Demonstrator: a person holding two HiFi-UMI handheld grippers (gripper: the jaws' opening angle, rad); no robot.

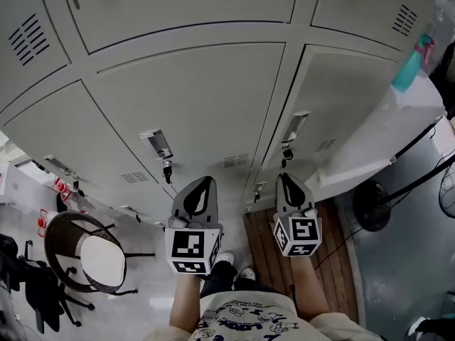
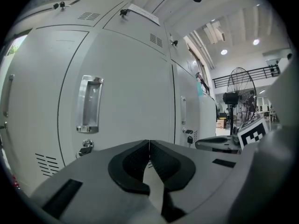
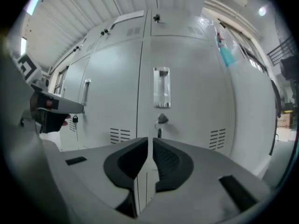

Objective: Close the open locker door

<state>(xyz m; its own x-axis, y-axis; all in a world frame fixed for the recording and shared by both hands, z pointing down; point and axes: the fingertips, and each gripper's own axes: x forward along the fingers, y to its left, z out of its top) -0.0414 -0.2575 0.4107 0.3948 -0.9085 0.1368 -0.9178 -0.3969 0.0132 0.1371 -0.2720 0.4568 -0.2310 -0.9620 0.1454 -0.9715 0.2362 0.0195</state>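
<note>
The pale grey metal locker door (image 3: 191, 92) with a recessed handle (image 3: 161, 87) stands straight ahead of the right gripper (image 3: 150, 141), apart from it; I cannot tell if it is ajar. The right gripper and the left gripper (image 2: 149, 143) point roughly level at the grey locker fronts (image 1: 185, 98), jaws pressed together, empty.

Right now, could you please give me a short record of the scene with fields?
Left tongs: shut, empty, facing the closed lockers
Right tongs: almost shut, empty
Open door: apparently the pale panel jutting out at right, untouched
Teal bottle: near that panel's top edge
Fan: on the floor, right
Chair: lower left
</note>
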